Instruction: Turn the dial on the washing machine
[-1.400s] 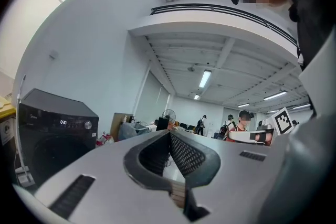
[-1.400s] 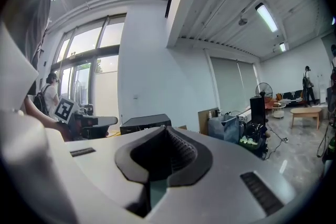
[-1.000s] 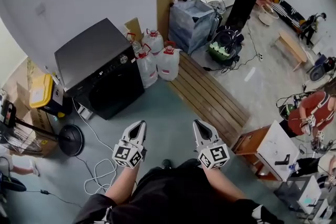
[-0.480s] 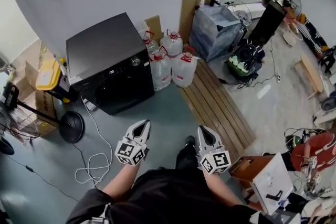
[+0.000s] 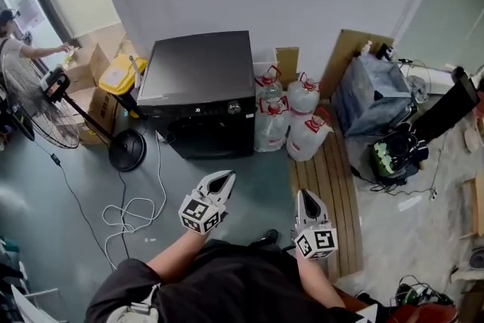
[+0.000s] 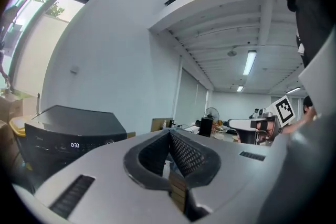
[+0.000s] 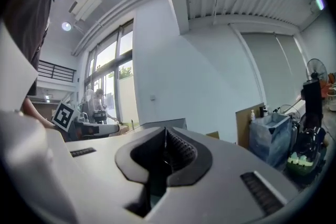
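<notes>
The black washing machine (image 5: 203,70) stands against the white wall, straight ahead of me. Its round dial (image 5: 234,109) sits on the front panel near the right end. In the head view, my left gripper (image 5: 224,178) and right gripper (image 5: 304,196) hang side by side over the grey floor, well short of the machine. Both are shut with nothing between the jaws. The left gripper view has its closed jaws (image 6: 169,135) in front and the machine (image 6: 68,131) with a lit display at the left. In the right gripper view the jaws (image 7: 165,131) are closed too, with the left gripper (image 7: 90,125) off to the left.
Several water jugs (image 5: 291,121) stand right of the machine, beside a wooden pallet (image 5: 327,181) and a wrapped blue bundle (image 5: 372,96). A floor fan (image 5: 127,150), a white cable (image 5: 130,214), a yellow box (image 5: 121,74) and cardboard boxes lie left. A person (image 5: 19,53) stands at far left.
The head view has swung left, so the washing machine has shifted from the left side to straight ahead. Both grippers moved along with the person, still shut and empty.
</notes>
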